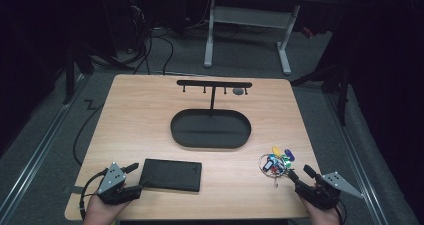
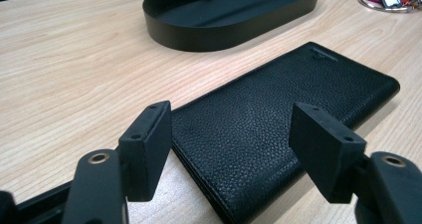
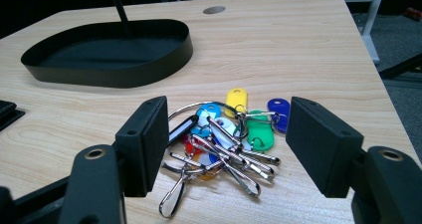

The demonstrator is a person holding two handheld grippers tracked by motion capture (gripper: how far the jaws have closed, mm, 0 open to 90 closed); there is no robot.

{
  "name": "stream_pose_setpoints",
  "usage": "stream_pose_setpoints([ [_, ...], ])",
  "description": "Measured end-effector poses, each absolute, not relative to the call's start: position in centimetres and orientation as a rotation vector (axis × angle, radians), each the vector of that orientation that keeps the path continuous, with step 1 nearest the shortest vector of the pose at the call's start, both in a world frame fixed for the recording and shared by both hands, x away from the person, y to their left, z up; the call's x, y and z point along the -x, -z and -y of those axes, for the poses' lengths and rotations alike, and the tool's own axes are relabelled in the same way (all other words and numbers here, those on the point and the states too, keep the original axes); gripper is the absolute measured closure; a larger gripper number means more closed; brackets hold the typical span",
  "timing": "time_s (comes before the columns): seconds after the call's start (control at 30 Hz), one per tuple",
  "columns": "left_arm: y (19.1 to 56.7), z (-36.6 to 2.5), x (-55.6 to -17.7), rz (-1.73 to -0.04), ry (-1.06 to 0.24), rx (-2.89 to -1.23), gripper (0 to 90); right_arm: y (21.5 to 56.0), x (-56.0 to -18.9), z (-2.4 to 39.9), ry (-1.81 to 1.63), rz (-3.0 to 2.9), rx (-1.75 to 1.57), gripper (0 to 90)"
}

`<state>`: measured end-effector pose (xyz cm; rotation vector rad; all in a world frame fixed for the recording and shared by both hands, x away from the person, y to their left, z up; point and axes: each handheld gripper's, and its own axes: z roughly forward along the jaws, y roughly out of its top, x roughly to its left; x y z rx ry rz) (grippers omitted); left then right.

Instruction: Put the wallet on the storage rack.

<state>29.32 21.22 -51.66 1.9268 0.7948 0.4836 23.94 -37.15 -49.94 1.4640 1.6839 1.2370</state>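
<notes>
left gripper released, jaws straddling flat black grained-leather wallet lying near table's front edge: thin, may slip | right gripper released before ring of coloured-tagged keys at front right: loose keys may splay, snag

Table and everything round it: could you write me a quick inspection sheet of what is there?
Surface: light wood table, bare apart from the items below.
Job's things: black wallet lying flat near the front; bunch of keys with coloured tags; black oval tray with a hook stand.
Clutter: nothing seen.
Grippers: left hand-held gripper open, facing the wallet; right hand-held gripper open, facing the keys.
Cables: one hangs off the table's left edge.
Surroundings: dark room, white desk frame behind.
</notes>
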Motion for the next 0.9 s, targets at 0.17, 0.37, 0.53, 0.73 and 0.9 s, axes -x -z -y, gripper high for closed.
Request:
stream_pose_setpoints([
  [0.17,51.8,-21.1,-29.3,-0.786,-0.485,-1.942,34.4,50.0,-24.0,37.1,-1.237,-1.692,-1.465,33.9],
  [0.37,51.8,-20.9,-29.2,-0.764,-0.483,-1.959,35.7,50.0,-24.0,37.0,-1.237,-1.702,-1.457,34.2],
  [0.53,51.5,-19.7,-28.3,-0.643,-0.472,-2.005,51.8,50.1,-24.1,37.1,-1.237,-1.706,-1.462,34.7],
  [0.73,51.0,-16.3,-27.0,-0.547,-0.435,-2.069,66.5,50.1,-24.2,36.9,-1.239,-1.713,-1.462,34.8],
  [0.9,51.4,-13.8,-26.5,-0.481,-0.379,-2.156,83.5,50.1,-24.2,36.8,-1.24,-1.716,-1.458,34.8],
])
